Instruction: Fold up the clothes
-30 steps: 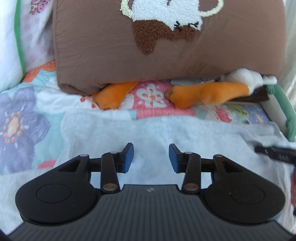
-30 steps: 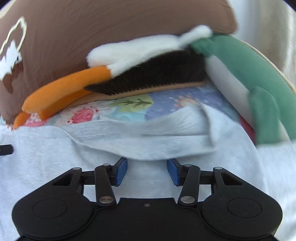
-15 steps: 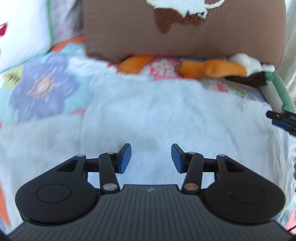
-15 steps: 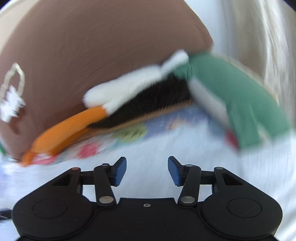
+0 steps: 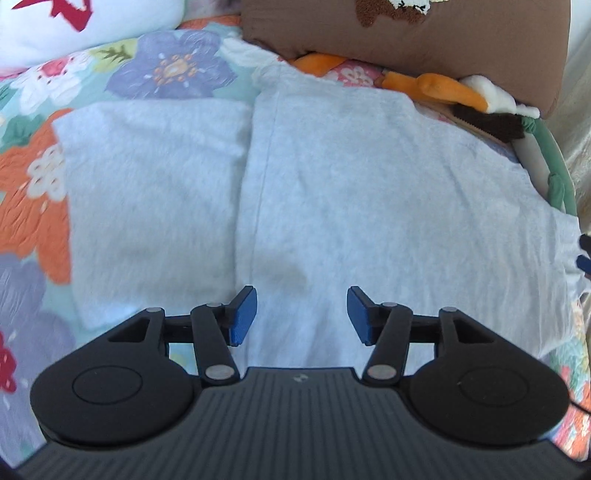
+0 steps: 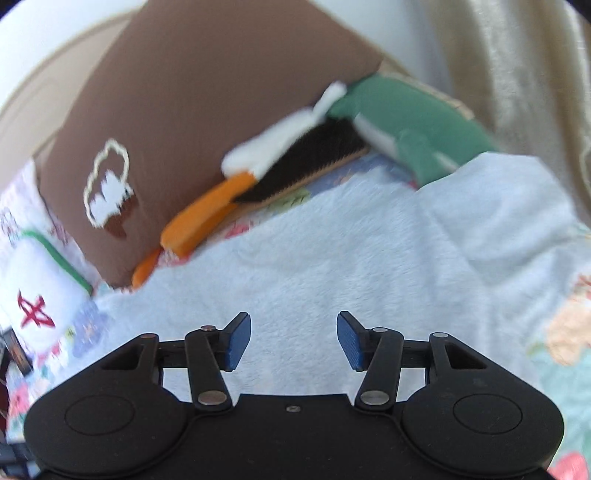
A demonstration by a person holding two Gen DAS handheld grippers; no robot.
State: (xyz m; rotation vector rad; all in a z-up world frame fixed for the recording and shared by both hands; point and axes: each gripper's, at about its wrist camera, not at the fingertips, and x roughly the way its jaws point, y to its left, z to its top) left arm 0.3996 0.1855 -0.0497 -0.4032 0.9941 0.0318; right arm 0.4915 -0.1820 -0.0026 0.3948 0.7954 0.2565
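Note:
A light grey garment lies spread flat on a floral quilt, with a side section folded out to the left along a seam. My left gripper is open and empty, above the garment's near part. My right gripper is open and empty, above the same garment. The tip of the right gripper shows at the right edge of the left wrist view.
A brown pillow with an embroidered animal lies at the far side. An orange and white plush toy, a dark brush and a green plush lie against it. A white cushion lies at the left.
Both grippers have pulled back and up from the pillow, so more of the garment and quilt shows. Both stayed open. The right view has swung to the left.

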